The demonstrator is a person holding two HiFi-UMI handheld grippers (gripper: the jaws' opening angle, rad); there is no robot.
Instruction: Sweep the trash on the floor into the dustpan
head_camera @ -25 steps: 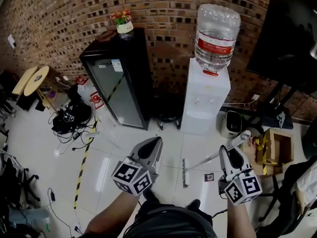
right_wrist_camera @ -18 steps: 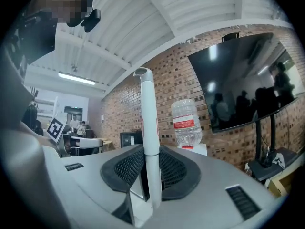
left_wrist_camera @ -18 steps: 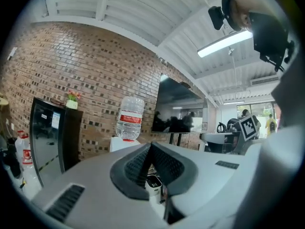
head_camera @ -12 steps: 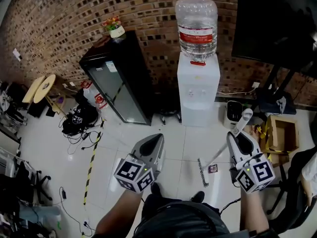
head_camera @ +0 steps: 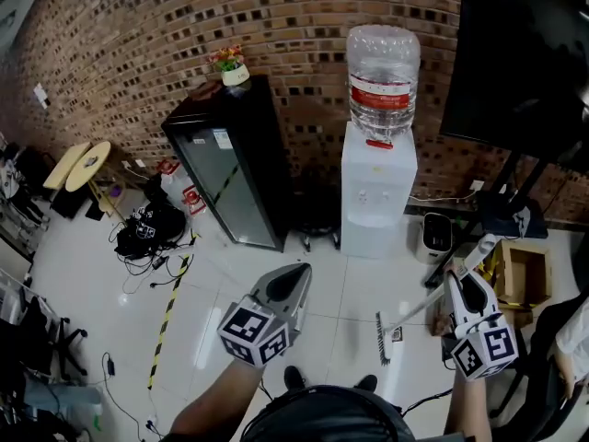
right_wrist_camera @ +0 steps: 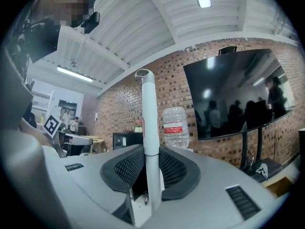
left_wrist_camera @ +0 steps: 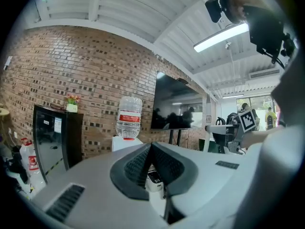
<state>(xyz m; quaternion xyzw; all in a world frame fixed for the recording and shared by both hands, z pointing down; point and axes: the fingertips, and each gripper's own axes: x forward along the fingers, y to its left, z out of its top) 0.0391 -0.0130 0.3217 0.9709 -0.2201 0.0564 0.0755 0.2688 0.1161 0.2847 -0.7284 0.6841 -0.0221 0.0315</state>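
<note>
Two grippers over white tiled floor (head_camera: pixel 83 274). Black glass-door fridge (head_camera: pixel 230 168) and white water dispenser (head_camera: pixel 375 191) stand against brick wall. Right gripper (head_camera: pixel 458 282) clamped on white long-handled broom (head_camera: pixel 414 309), bristle head on floor beside small dark trash scrap (head_camera: pixel 397 333). Left gripper (head_camera: pixel 294 276) jaws together, empty.

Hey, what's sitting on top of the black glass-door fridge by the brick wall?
A small flowering plant in a white pot stands near the back edge of the fridge top. Anything behind the pot is covered.
</note>
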